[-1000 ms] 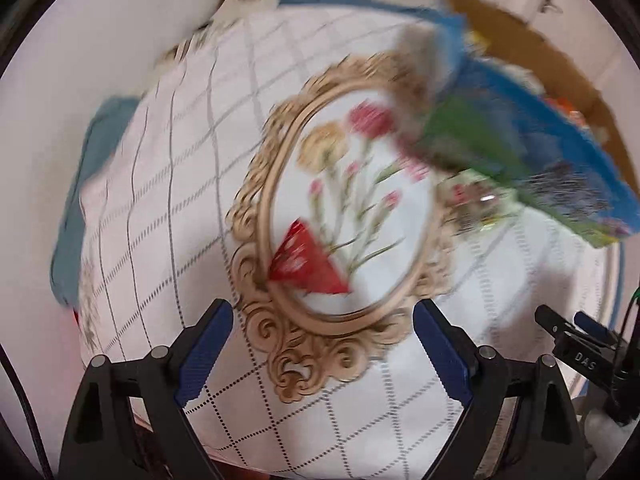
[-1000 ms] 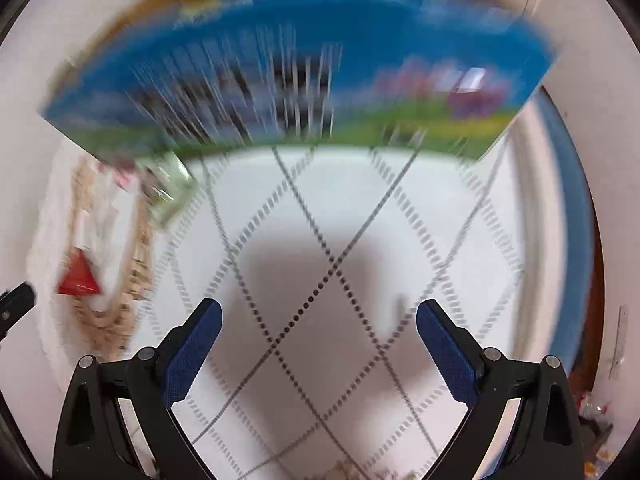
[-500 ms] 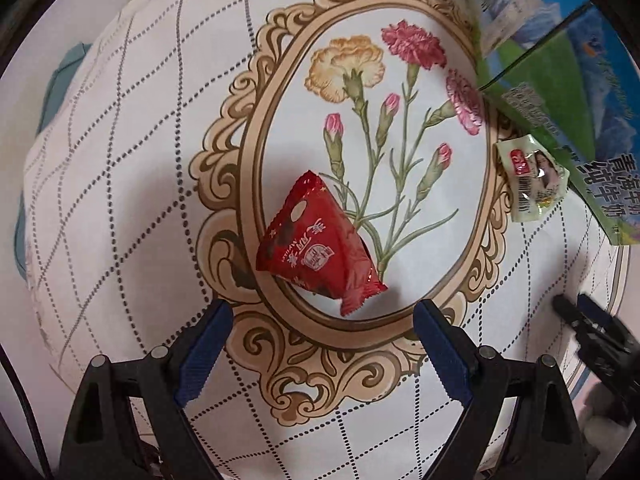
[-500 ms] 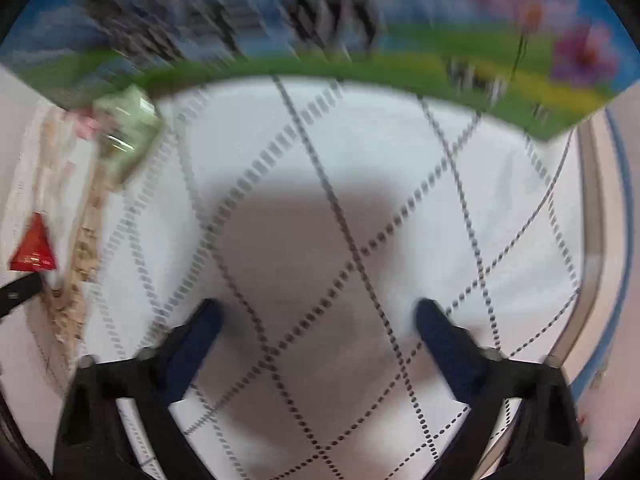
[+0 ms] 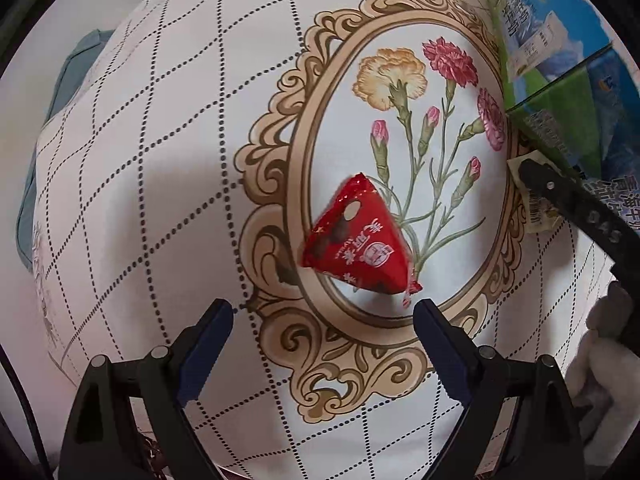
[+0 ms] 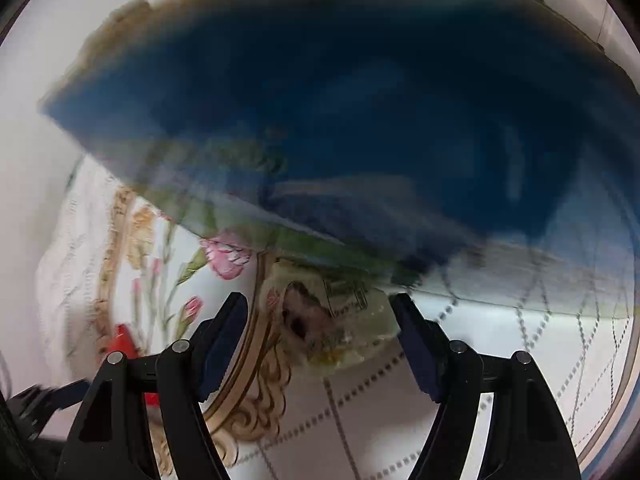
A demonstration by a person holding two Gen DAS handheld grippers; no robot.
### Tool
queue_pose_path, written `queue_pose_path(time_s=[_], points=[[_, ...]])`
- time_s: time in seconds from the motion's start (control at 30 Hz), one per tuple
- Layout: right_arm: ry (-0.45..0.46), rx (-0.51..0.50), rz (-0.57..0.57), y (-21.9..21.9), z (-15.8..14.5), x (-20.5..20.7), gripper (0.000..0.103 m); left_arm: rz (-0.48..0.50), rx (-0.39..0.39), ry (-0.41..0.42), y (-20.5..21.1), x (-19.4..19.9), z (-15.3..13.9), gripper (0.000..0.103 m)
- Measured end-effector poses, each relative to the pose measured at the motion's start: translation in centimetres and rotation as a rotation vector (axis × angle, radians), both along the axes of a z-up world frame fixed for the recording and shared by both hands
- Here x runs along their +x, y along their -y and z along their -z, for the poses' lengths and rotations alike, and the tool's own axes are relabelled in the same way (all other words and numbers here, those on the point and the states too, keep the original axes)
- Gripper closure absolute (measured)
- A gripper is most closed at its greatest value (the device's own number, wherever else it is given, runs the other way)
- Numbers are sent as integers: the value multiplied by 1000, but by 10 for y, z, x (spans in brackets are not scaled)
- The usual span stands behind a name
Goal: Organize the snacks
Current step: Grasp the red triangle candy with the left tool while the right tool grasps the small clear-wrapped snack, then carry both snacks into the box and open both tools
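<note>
A red triangular snack packet lies on the flowered oval of the white tablecloth. My left gripper hangs straight above it, open, with the packet just ahead of its blue fingertips. A pale green snack packet lies by the oval's right rim, between the fingers of my right gripper. Those jaws are closing and the pads stand beside the packet without pressing on it. In the left wrist view a black finger of the right gripper covers part of the green packet. The right wrist view is blurred.
A large blue and green carton stands at the far right, just behind the green packet, and fills the top of the right wrist view as a blue carton. A teal cushion shows past the table's left edge.
My left gripper has come down closer over the red packet, still open. My right gripper has swept left from bare cloth to the green packet, and its jaws have narrowed.
</note>
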State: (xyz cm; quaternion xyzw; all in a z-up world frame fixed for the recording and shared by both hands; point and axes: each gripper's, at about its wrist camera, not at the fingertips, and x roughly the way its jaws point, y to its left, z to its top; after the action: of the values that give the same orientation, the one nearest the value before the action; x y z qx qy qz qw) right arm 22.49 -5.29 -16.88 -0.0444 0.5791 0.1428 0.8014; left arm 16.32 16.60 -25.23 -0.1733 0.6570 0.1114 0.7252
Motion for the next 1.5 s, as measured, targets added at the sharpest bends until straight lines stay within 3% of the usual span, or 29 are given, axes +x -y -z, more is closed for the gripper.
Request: queue_pose_path(time_s=[0.07,0.33,0.37,0.4,0.5,0.63,0.87,1.0,1.2,1.37,1.5], points=[[-3,13,-15,-3,1,-4,46,4,-14,4,-2,0,-2,11],[-81,37,-20,23,-3,-44,53,-92,-196,30,-17,32,2,11],[-91,48,-15,27,-2,-49,53,-106,-219,43,-20,34,3,20],[-99,56,-6,32,-3,-54,53,-118,-230,50,-23,39,5,39],[-117,69,13,47,-3,-68,53,-107,-221,24,-25,50,15,61],[-143,101,52,64,-4,-84,53,-44,-178,31,-10,51,11,61],[-168,160,109,108,-16,-101,55,69,-283,28,49,32,-6,64],[-154,184,124,133,-34,-109,57,144,-269,63,72,35,-28,65],[-96,243,162,140,-65,-103,58,213,-269,175,94,55,-86,65],[5,311,184,163,-125,-89,58,281,-285,280,120,80,-144,65],[112,341,192,181,-176,-64,61,350,-238,347,155,120,-179,65]])
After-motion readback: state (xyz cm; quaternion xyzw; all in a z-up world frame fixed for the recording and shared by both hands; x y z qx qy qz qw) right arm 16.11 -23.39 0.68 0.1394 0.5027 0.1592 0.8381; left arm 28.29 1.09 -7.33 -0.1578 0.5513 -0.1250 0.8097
